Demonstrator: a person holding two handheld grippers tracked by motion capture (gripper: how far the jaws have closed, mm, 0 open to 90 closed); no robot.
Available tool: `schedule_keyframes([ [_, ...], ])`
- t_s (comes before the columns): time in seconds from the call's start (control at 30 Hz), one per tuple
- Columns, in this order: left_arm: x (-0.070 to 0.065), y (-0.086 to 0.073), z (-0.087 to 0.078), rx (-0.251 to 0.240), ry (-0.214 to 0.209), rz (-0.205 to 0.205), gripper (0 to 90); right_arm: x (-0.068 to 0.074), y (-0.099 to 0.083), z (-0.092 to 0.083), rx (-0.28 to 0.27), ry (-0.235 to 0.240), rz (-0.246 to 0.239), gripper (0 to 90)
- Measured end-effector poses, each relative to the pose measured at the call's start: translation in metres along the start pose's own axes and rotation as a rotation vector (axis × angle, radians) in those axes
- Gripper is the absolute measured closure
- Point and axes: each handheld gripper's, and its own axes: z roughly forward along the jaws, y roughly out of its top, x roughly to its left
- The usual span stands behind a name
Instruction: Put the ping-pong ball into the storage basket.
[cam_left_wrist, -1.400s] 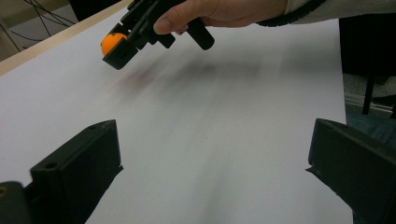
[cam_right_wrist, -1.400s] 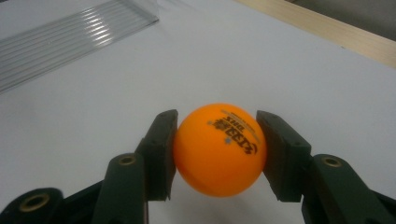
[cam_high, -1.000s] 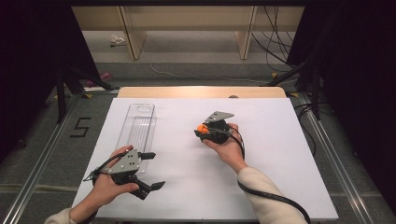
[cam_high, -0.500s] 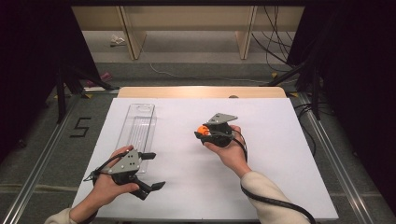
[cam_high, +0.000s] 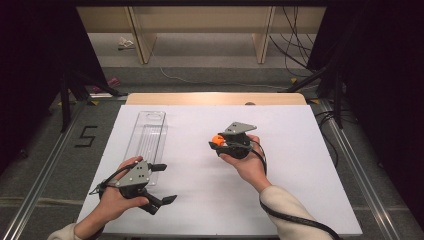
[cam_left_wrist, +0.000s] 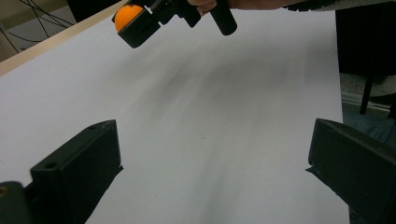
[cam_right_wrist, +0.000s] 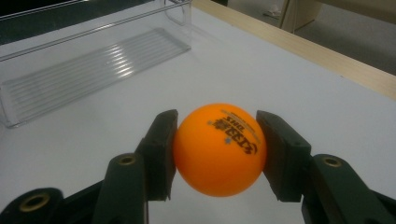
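Pinching a small orange plastic ball (cam_right_wrist: 218, 148), my right tongs (cam_high: 218, 141) face the long clear plastic tray (cam_high: 148, 136); left tongs (cam_high: 162, 184) spread over bare white table (cam_high: 300, 165).

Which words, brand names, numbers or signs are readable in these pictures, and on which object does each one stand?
"5": black numeral on the grey floor left of the white table.
"DHS": apparently, upside-down print on the orange table-tennis ball clamped in the right gripper; the smaller print and stars are too blurred to read.
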Motion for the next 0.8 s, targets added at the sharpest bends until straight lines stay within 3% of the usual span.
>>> schedule_keyframes([
  [0.8,0.0000,0.0001,0.0002,-0.001,-0.001,0.000,2.0,0.0050,0.0072,0.0035,-0.021,0.020,-0.004,51.5],
])
